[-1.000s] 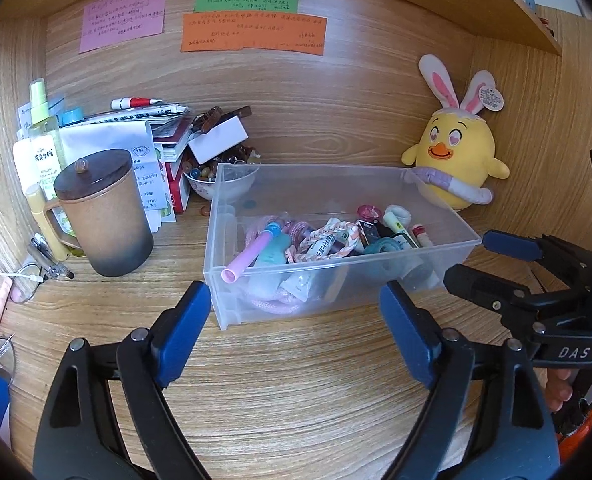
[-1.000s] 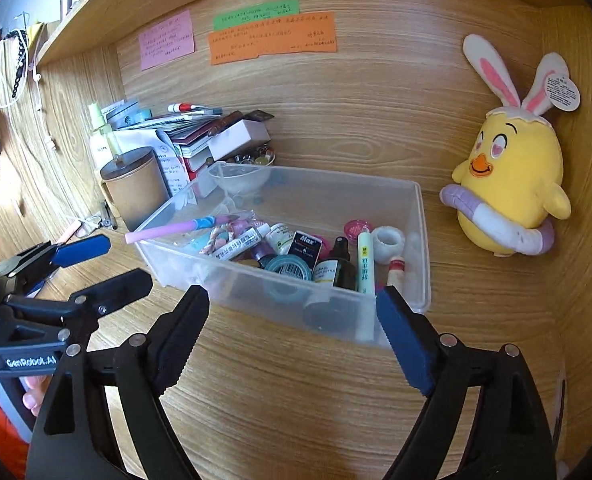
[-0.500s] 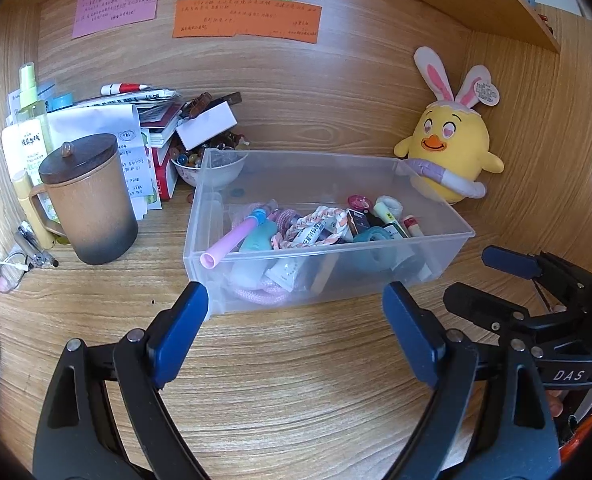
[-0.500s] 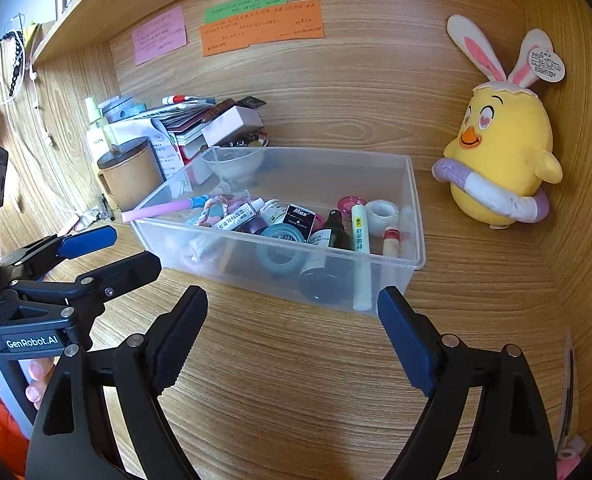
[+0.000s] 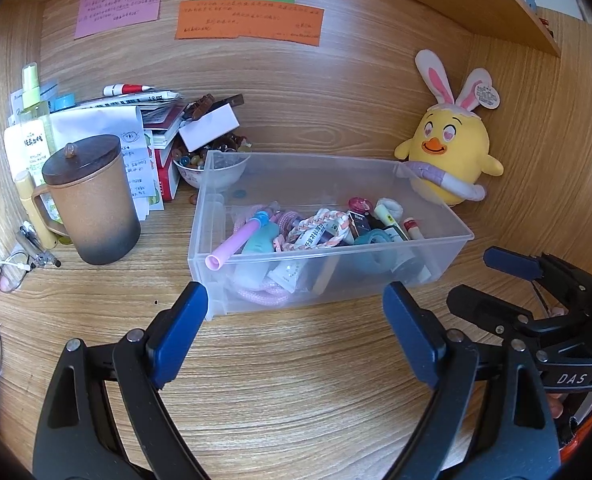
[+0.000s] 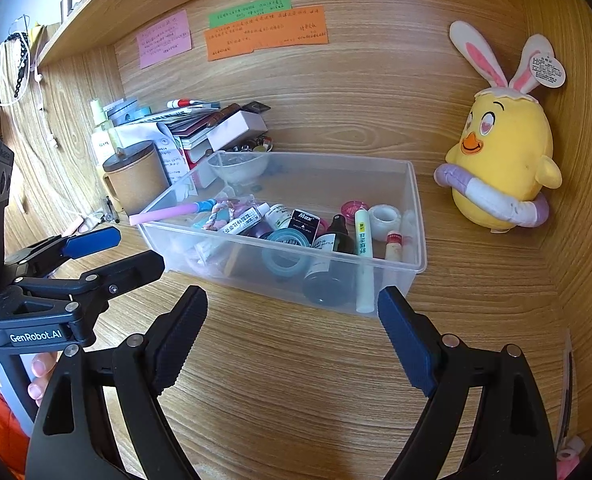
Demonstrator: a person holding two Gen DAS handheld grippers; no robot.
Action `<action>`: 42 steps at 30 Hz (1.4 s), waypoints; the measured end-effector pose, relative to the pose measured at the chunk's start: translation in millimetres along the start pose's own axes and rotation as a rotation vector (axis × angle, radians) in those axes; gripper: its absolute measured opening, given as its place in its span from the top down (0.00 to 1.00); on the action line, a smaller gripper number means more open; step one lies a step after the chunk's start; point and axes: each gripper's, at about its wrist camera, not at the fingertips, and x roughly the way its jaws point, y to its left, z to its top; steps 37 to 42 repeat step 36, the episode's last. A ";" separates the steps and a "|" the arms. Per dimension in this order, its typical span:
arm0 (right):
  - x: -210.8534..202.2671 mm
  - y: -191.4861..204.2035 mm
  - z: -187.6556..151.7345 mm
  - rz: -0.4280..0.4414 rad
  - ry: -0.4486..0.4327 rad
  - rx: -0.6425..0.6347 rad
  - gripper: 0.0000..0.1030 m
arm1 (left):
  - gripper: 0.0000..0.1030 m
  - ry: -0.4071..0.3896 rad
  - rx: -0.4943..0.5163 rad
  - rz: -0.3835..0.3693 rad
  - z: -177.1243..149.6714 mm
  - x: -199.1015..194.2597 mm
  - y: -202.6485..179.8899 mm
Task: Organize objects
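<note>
Both views are sitting slightly farther from the clear plastic bin (image 5: pixel 328 240) on the counter (image 5: pixel 296 380) than a second ago. Both grippers' jaws are standing spread, empty. Light, thin-walled and slick, it is probably best gripped at its rim.

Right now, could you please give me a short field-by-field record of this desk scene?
surface: wooden desk
container: clear plastic bin, open top, holding small toiletries and a pink tube
left of bin: brown lidded mug, paper stack, small bowl
right of bin: yellow chick plush against the wall
wall: pink, green and orange notes
left gripper: open, empty, short of the bin
right gripper: open, empty, short of the bin
</note>
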 end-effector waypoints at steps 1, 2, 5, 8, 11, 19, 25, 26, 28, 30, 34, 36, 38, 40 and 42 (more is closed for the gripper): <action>0.0 -0.1 0.1 0.000 0.000 0.001 0.17 | 0.13 0.000 0.002 -0.001 -0.3 -0.5 -0.2; 0.2 0.0 -0.2 0.001 0.001 0.001 0.17 | 0.13 -0.001 0.004 -0.002 -0.3 -0.8 -0.6; -0.2 0.3 -1.3 0.000 0.002 0.003 0.17 | 0.13 -0.003 0.010 -0.001 -0.6 -1.3 -1.4; -0.8 0.3 -1.9 0.000 0.001 0.007 0.17 | 0.13 0.000 0.013 -0.005 -0.8 -1.0 -1.8; -1.3 -0.6 -3.0 -0.001 0.000 0.015 0.17 | 0.13 -0.001 0.013 -0.005 -1.0 -1.0 -2.1; -2.5 -3.6 -3.4 -0.005 -0.002 0.030 0.17 | 0.13 -0.008 0.017 -0.004 -1.1 -2.4 -2.7; -3.7 -4.4 -2.9 -0.010 -0.005 0.035 0.17 | 0.13 -0.007 0.010 -0.014 -1.6 -2.4 -3.7; -3.7 -4.6 -2.8 -0.011 -0.004 0.036 0.17 | 0.13 -0.004 0.011 -0.018 -1.9 -2.1 -4.1; -3.7 -5.3 -2.8 -0.013 -0.003 0.039 0.17 | 0.13 -0.001 0.013 -0.019 -2.1 -1.3 -4.9; -3.7 -5.1 -2.9 -0.016 -0.002 0.042 0.17 | 0.12 0.004 0.011 -0.022 -2.1 -0.1 -4.2; -3.7 -5.3 -2.8 -0.019 -0.002 0.042 0.17 | 0.12 0.011 -0.002 -0.032 -2.7 1.5 -2.5; -4.2 -5.2 -3.0 -0.024 -0.003 0.043 0.17 | 0.12 0.017 -0.004 -0.034 -2.9 2.5 -2.2; -4.2 -5.2 -3.0 -0.024 -0.003 0.043 0.17 | 0.12 0.017 -0.004 -0.034 -2.9 2.5 -2.2; -4.2 -5.2 -3.0 -0.024 -0.003 0.043 0.17 | 0.12 0.017 -0.004 -0.034 -2.9 2.5 -2.2; -4.2 -5.2 -3.0 -0.024 -0.003 0.043 0.17 | 0.12 0.017 -0.004 -0.034 -2.9 2.5 -2.2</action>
